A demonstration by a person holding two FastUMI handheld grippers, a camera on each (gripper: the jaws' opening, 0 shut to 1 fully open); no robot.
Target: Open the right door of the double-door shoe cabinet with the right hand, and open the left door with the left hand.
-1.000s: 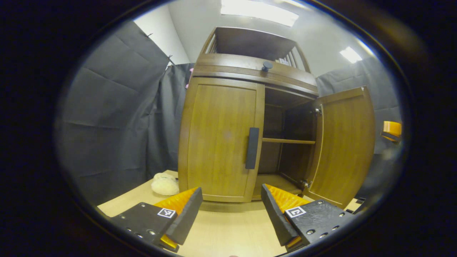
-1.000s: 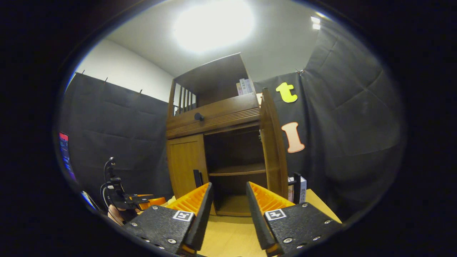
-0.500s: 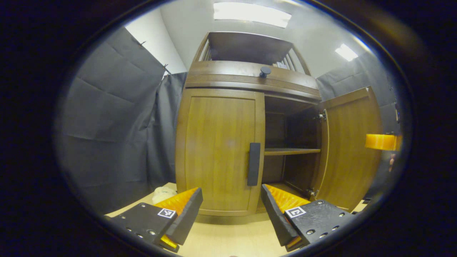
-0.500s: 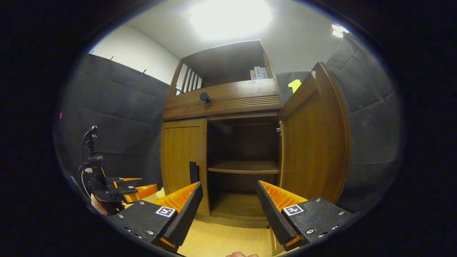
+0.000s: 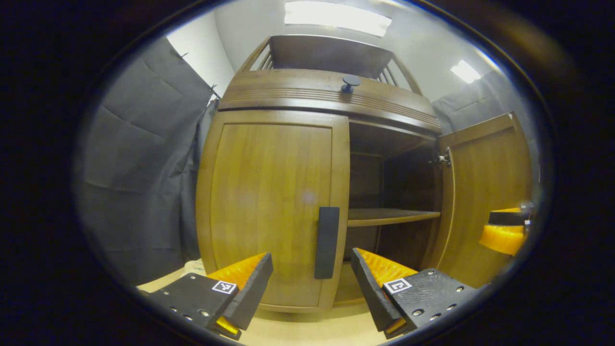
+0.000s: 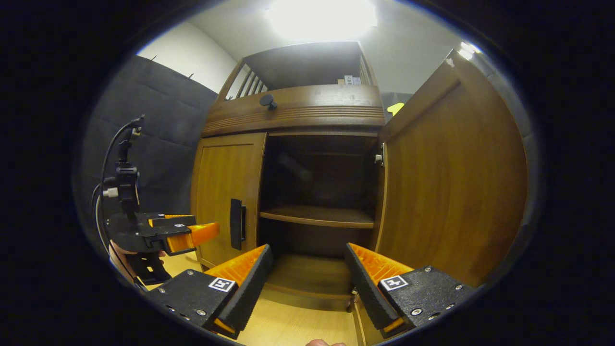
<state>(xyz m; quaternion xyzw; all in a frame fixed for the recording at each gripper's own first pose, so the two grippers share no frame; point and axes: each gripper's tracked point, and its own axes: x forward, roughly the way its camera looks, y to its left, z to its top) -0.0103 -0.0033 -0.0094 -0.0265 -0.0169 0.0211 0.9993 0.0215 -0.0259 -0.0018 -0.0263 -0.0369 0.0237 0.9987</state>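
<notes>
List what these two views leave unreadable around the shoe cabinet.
- Right door: outer face and handle turned away, both views.
- Upper compartment: back lost in shadow, right gripper view.
- Items on top shelf: too small.
- Right gripper: cut by the left gripper view's edge.

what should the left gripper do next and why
Probably ease the left gripper forward until its open fingers straddle the dark handle of the left door, then close on it. The right door already stands swung open, showing the shelf, while the left door looks shut. The handle sits just ahead, between the fingers and not yet gripped.
</notes>
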